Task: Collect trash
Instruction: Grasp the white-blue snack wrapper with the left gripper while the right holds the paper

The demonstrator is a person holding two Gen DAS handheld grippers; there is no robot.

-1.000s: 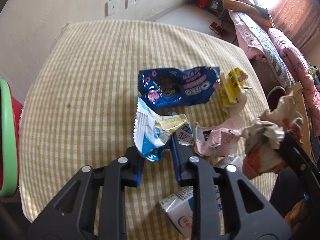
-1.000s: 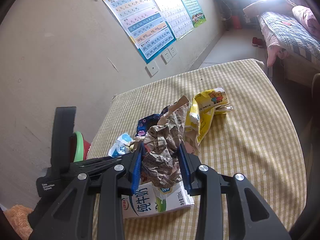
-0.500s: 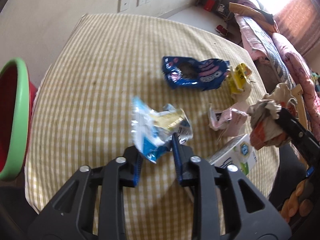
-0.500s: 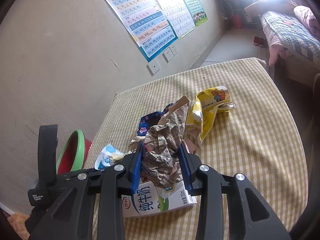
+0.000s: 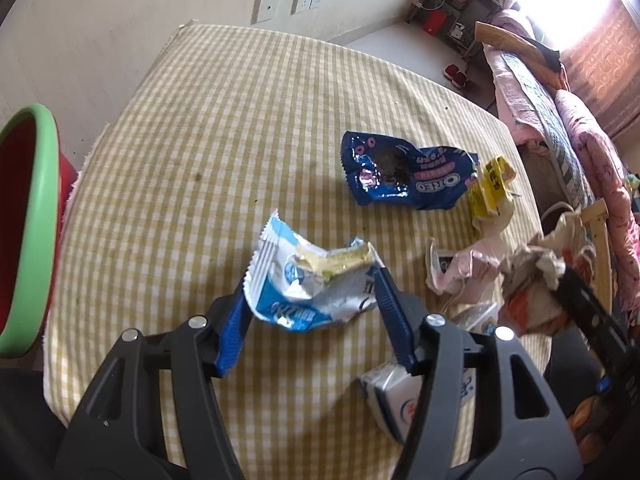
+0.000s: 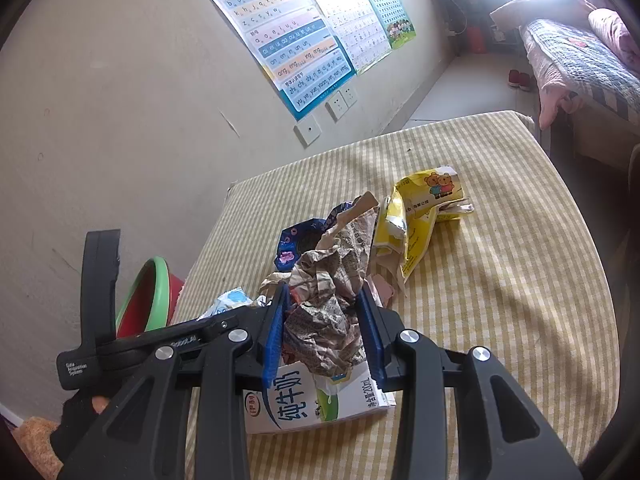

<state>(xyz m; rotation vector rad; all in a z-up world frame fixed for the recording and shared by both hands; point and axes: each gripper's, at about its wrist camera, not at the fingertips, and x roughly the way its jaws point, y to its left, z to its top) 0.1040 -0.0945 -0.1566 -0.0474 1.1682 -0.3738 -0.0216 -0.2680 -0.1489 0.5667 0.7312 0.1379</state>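
My left gripper [image 5: 312, 280] stands open around a crumpled white-and-blue wrapper [image 5: 308, 280], which lies between its fingers over the checked table [image 5: 180, 160]. My right gripper [image 6: 324, 300] is shut on a crumpled wad of printed paper [image 6: 328, 296] and holds it above a flattened milk carton [image 6: 304, 404]. A blue Oreo bag [image 5: 404, 176], a yellow snack bag [image 6: 420, 208] and a pink wrapper [image 5: 460, 268] lie on the table. A red bin with a green rim [image 5: 24, 216] stands off the table's left edge.
The wall with posters [image 6: 300, 40] and sockets runs along the table's far side. A bed [image 6: 580, 52] with pink bedding stands beyond the right edge. The carton also shows under my left gripper [image 5: 392, 400].
My left gripper carried the white-and-blue wrapper left toward the bin side, then its jaws opened wide around it. My right gripper has stayed shut on the paper wad.
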